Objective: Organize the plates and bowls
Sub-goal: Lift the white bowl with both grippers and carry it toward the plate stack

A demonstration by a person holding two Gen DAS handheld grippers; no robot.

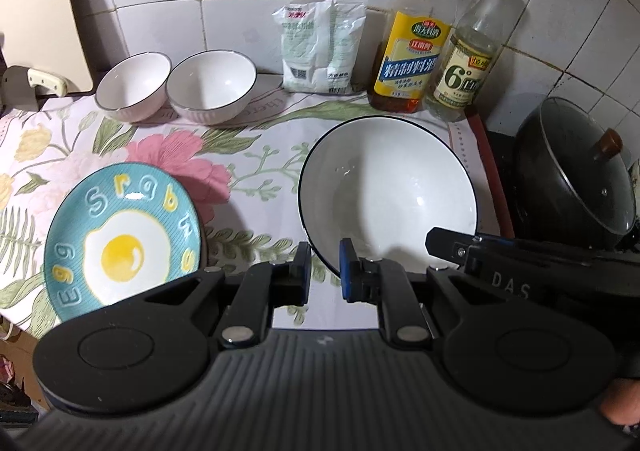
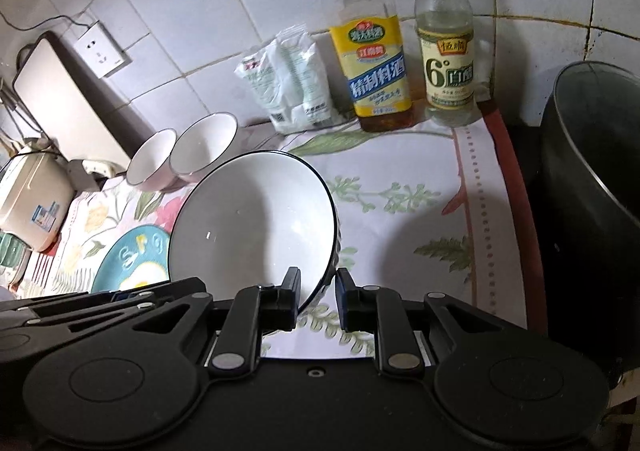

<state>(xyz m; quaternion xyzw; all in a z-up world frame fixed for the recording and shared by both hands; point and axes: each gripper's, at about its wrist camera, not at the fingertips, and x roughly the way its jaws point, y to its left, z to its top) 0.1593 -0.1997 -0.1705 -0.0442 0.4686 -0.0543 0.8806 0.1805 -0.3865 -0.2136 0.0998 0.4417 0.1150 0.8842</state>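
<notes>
Bowls and a plate sit on the floral cloth (image 1: 248,155). Both grippers straddle the near rim of the big white bowl (image 1: 384,191), fingers either side with gaps showing: left gripper (image 1: 325,271), right gripper (image 2: 318,301). It looks tilted, mouth facing left. Glossy egg plate (image 1: 124,235) lies flat at its left; two ribbed small bowls (image 1: 176,85) stand touching by the tiled wall.

large bowl (image 1: 386,187) white, dark rim; plate (image 1: 120,239) teal, fried-egg print; cloth (image 1: 248,167) white, pink-green floral.
</notes>
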